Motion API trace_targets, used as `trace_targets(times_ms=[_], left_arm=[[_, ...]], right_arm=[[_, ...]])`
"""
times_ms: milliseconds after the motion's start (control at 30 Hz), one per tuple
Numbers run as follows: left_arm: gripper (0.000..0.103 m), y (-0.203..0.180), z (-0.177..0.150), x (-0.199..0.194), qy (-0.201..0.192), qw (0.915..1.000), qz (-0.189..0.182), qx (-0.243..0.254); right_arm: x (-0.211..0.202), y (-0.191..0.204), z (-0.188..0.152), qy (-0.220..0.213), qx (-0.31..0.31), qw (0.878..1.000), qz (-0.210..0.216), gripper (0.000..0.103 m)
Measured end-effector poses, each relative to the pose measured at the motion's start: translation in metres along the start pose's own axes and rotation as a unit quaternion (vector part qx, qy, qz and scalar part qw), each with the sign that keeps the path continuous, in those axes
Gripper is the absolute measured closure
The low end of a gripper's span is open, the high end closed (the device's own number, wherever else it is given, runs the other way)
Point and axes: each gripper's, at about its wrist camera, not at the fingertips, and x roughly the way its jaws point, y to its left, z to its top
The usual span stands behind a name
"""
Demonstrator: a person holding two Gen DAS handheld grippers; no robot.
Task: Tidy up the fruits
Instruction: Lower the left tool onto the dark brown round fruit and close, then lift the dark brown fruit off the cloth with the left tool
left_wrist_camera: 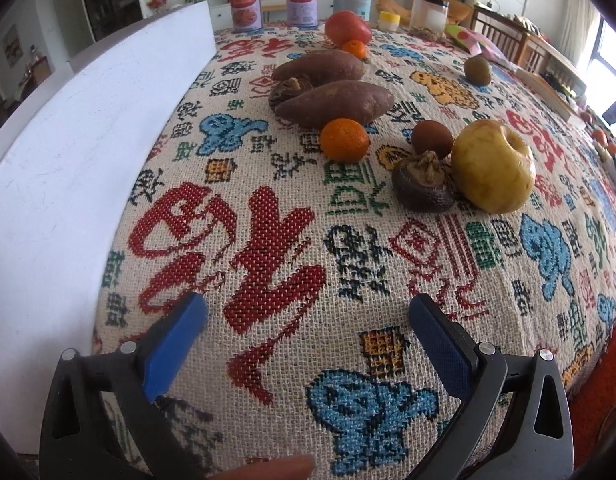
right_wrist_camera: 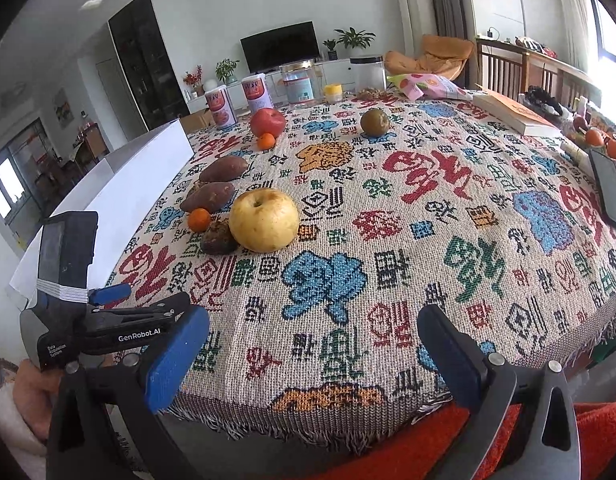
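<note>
Fingers of the left gripper and right gripper spread wide, empty — both short of the yellow apple; a tangerine lies left of it on the desk.

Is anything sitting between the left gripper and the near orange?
Nothing visible does. The left gripper is open and empty, and only bare patterned tablecloth lies between it and the near orange. The sweet potato lies just behind that orange; the dark round fruit sits off to its right.
</note>
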Motion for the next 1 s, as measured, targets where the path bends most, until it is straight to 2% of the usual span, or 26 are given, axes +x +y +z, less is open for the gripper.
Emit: trace_targets(times_ms=[167,200,267,333,400,433,467,533,600,633,733,833,1000], left_arm=[[0.001,-0.003,0.001,0.001,-0.006,1.0,0.001,0.0],[0.002,-0.005,0.005,0.001,0.0,0.9999,-0.013,0.008],[0.003,-0.016,0.016,0.002,0.003,0.9965,-0.068,0.048],[0.003,-0.027,0.029,0.005,-0.011,0.9927,-0.095,0.073],[0.004,-0.033,0.041,0.013,-0.01,0.9902,-0.118,0.075],[0.007,-0.033,0.046,0.017,-0.009,0.989,-0.129,0.071],[0.023,-0.034,0.05,0.021,-0.01,0.9882,-0.136,0.069],[0.035,-0.039,0.055,0.024,-0.026,0.9883,-0.124,0.085],[0.043,-0.042,0.059,0.026,-0.033,0.987,-0.127,0.094],[0.059,-0.043,0.059,0.026,-0.033,0.9861,-0.132,0.095],[0.058,-0.039,0.053,0.02,-0.027,0.9856,-0.136,0.098],[0.058,-0.019,0.038,0.009,-0.016,0.9868,-0.135,0.088],[0.058,0.021,0.017,-0.003,-0.01,0.9915,-0.111,0.068]], right_arm=[[0.003,-0.004,0.0,0.007,0.01,1.0,0.007,0.0],[0.003,-0.003,0.0,0.008,0.009,1.0,0.008,0.0],[0.004,-0.002,0.0,0.008,0.007,1.0,0.007,0.0],[0.004,-0.002,0.0,0.009,0.006,1.0,0.007,0.0],[0.003,-0.003,-0.001,0.008,0.007,1.0,0.007,0.0],[0.003,-0.003,-0.001,0.007,0.008,1.0,0.008,0.0],[0.002,-0.004,0.0,0.005,0.009,1.0,0.007,0.0],[0.0,-0.004,-0.001,0.002,0.01,1.0,0.006,0.0],[-0.002,-0.005,-0.002,-0.001,0.012,1.0,0.006,0.0],[-0.002,-0.006,-0.002,-0.001,0.014,1.0,0.007,0.0],[0.0,-0.008,-0.001,0.003,0.02,1.0,0.01,0.0],[0.0,-0.009,-0.001,0.003,0.021,1.0,0.01,0.0],[0.003,-0.011,0.0,0.008,0.026,0.999,0.02,0.0]])
